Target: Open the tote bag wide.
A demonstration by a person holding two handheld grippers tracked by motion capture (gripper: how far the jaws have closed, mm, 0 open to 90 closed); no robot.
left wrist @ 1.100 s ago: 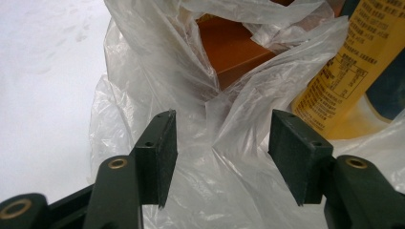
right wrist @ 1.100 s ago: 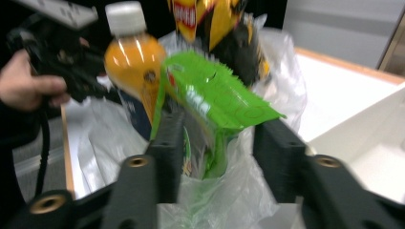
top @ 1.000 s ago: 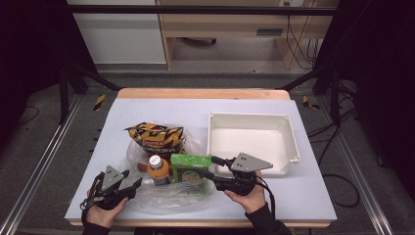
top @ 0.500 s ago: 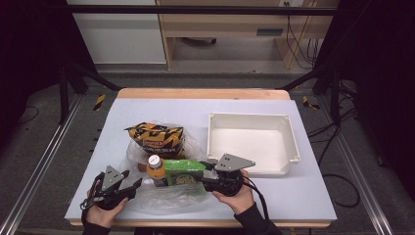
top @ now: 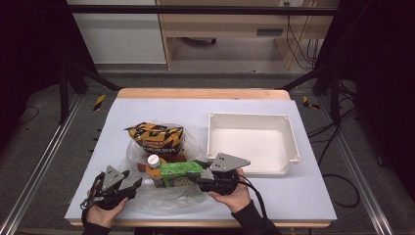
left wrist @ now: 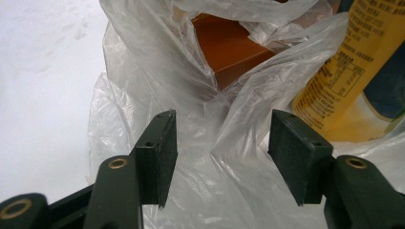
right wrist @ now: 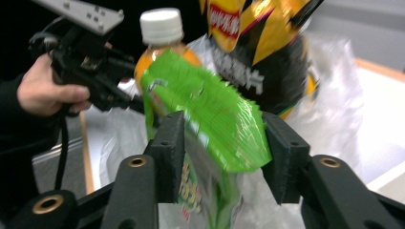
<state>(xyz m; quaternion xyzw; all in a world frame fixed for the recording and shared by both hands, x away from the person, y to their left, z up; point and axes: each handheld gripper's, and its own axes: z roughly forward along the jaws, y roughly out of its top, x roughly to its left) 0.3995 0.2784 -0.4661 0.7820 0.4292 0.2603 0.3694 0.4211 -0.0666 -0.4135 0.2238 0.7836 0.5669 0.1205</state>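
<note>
Clear plastic bag (top: 161, 196) near desk (top: 303, 196) front edge, between spread jaws of left hand-held gripper (left wrist: 217, 143). Orange bottle (top: 154, 166) and yellow-black chip bag (top: 155, 138) just beyond. Green snack packet (right wrist: 210, 114) clamped in right hand-held gripper (right wrist: 217, 143). White tray (top: 252, 142) toward right edge.

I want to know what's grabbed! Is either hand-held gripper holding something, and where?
The right hand-held gripper pinches the green snack bag by its sealed end; the left one holds nothing.
</note>
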